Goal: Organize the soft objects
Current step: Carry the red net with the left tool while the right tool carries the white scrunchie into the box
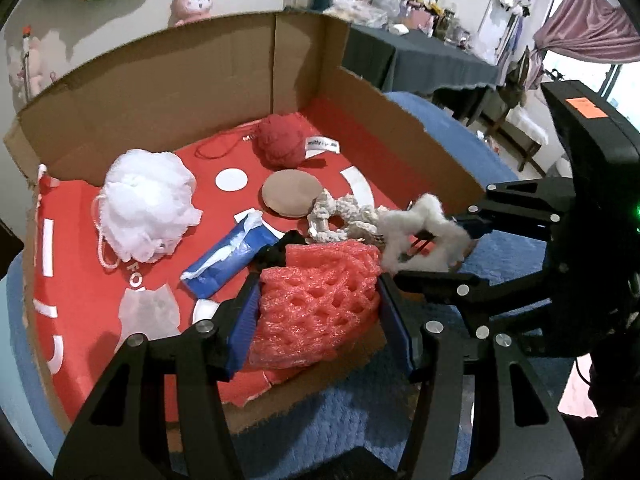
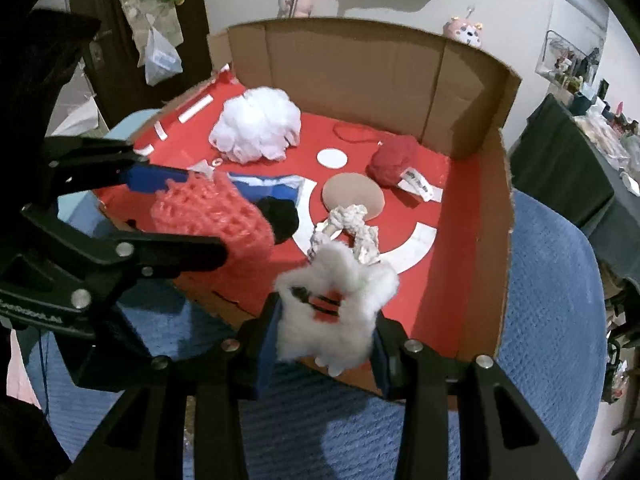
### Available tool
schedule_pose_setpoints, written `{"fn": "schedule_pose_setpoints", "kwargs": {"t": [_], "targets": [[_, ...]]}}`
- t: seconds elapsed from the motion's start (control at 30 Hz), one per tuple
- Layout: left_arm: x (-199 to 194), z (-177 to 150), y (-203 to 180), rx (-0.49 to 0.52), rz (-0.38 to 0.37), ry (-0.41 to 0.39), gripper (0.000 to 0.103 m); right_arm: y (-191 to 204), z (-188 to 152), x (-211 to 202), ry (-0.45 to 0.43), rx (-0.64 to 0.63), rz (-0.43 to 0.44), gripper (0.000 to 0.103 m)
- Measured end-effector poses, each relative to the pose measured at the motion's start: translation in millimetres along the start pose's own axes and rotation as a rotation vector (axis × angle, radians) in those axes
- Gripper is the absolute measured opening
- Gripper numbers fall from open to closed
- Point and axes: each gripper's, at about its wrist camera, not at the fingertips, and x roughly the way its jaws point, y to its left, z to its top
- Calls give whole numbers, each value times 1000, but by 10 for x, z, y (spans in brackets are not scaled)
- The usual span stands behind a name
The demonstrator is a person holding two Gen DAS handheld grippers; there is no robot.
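My left gripper [image 1: 320, 316] is shut on a red foam net sleeve [image 1: 316, 280], squeezed between its blue pads over the near edge of the cardboard box [image 1: 180, 92]. My right gripper [image 2: 326, 340] is shut on a white fluffy hair clip [image 2: 340, 292], also above the box's near edge. Each gripper shows in the other's view: the right gripper [image 1: 434, 256] with the fluffy clip [image 1: 424, 220], the left gripper [image 2: 192, 216] with the net [image 2: 208, 216]. A black soft piece [image 2: 280, 216] lies behind the net.
Inside the red-lined box lie a white bath pouf [image 1: 148, 204], red yarn ball [image 1: 280, 140], tan round pad [image 1: 292, 194], blue tissue pack [image 1: 228, 260] and cream knit scrunchie [image 1: 344, 216]. The box rests on a blue blanket [image 2: 552, 280]. A dark-clothed table [image 1: 420, 60] stands behind.
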Motion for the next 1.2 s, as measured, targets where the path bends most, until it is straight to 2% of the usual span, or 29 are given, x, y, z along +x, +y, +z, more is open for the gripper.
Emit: {"fn": "schedule_pose_setpoints", "kwargs": {"t": [0.33, 0.77, 1.03, 1.2], "targets": [[338, 102, 32, 41, 60, 68, 55, -62, 72, 237, 65, -12, -21, 43], [438, 293, 285, 14, 111, 35, 56, -178, 251, 482, 65, 26, -40, 43], [393, 245, 236, 40, 98, 31, 57, -175, 215, 350, 70, 27, -28, 41], [367, 245, 182, 51, 90, 30, 57, -169, 173, 228, 103, 41, 11, 41]]}}
